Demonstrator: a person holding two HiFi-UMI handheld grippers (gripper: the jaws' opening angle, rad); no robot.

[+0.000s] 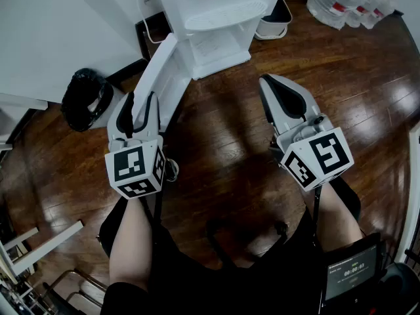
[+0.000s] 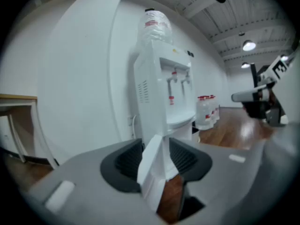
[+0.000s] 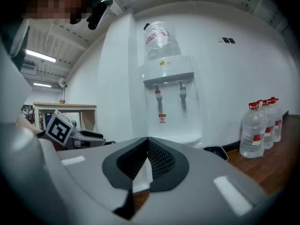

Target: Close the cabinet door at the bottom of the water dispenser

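The white water dispenser [image 1: 216, 18] stands against the wall ahead, with a bottle on top in both gripper views [image 2: 164, 88] [image 3: 171, 97]. Its bottom cabinet door [image 1: 163, 77] hangs swung open toward me, edge on. My left gripper [image 1: 140, 112] is shut on the door's free edge; the white panel [image 2: 153, 170] sits between the dark pads [image 2: 126, 161]. My right gripper [image 1: 270, 89] hovers to the right of the door, apart from it. Its jaws are shut with nothing between them [image 3: 146, 143].
A black bin bag [image 1: 85, 98] sits left of the open door by the wall. Several large water bottles [image 1: 354, 2] [image 3: 260, 125] stand at the back right, and a small bin [image 1: 275, 18] is beside the dispenser. A tablet [image 1: 351, 271] is at the bottom right.
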